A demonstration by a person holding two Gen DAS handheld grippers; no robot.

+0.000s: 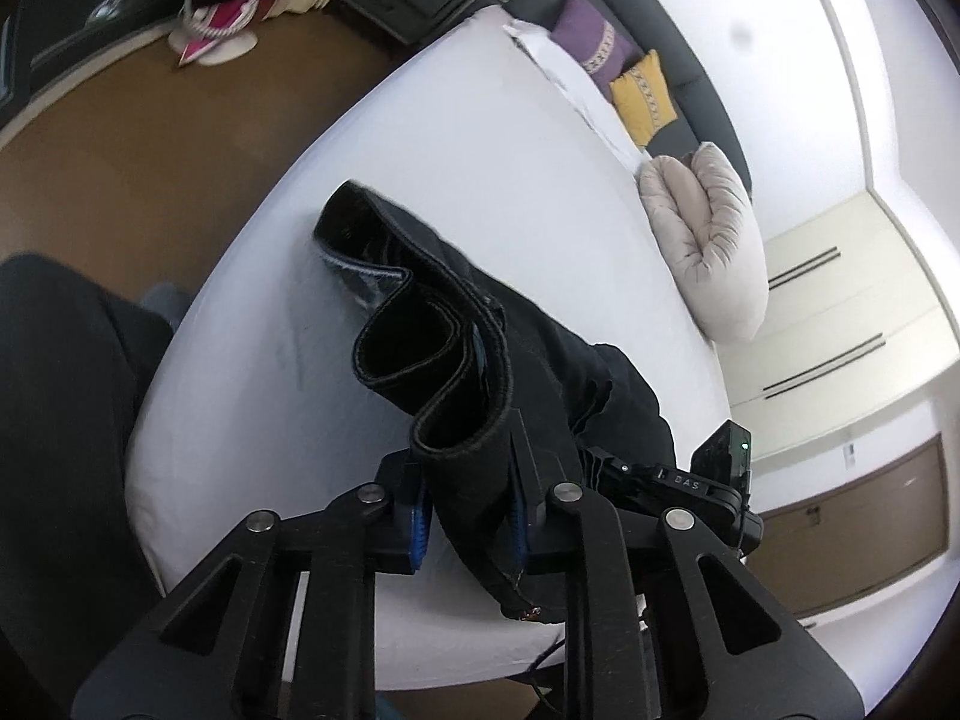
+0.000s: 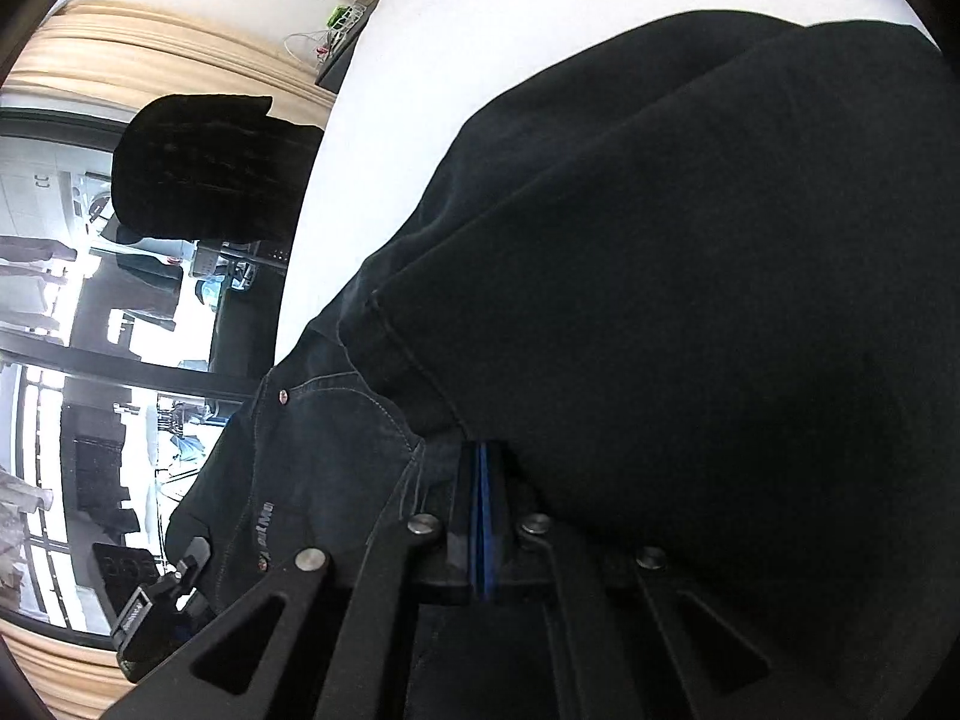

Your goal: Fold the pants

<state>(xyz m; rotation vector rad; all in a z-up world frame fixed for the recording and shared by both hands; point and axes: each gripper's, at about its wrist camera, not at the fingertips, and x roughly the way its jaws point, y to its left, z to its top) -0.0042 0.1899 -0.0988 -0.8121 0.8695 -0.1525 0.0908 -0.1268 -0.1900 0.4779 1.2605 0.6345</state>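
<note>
**Black denim lifted off the bed, both grippers clamped**

Black denim pants hang bunched above the white bed, near its foot-end corner on the brown-floor side. Open hems curl in loops toward the mattress middle; paler lining shows inside one.

Left gripper: jaws pinching a thick fold of the pants, blue pads pressed against cloth on both sides. A loose end drops below the jaws toward the bed's near edge.

Right gripper: jaws pressed nearly together, blue pads almost touching, dark denim draped over and around them. Fabric appears nipped between them, though the cloth hides the tips. In the right wrist view the pants fill most of the frame; a seam, a rivet and a printed label show at lower left.

Along the bed's far edge, by the dark headboard: a purple cushion, a yellow cushion, and a pale quilted pillow nearer the corner. Cream wardrobe doors stand beyond the bed.
</note>
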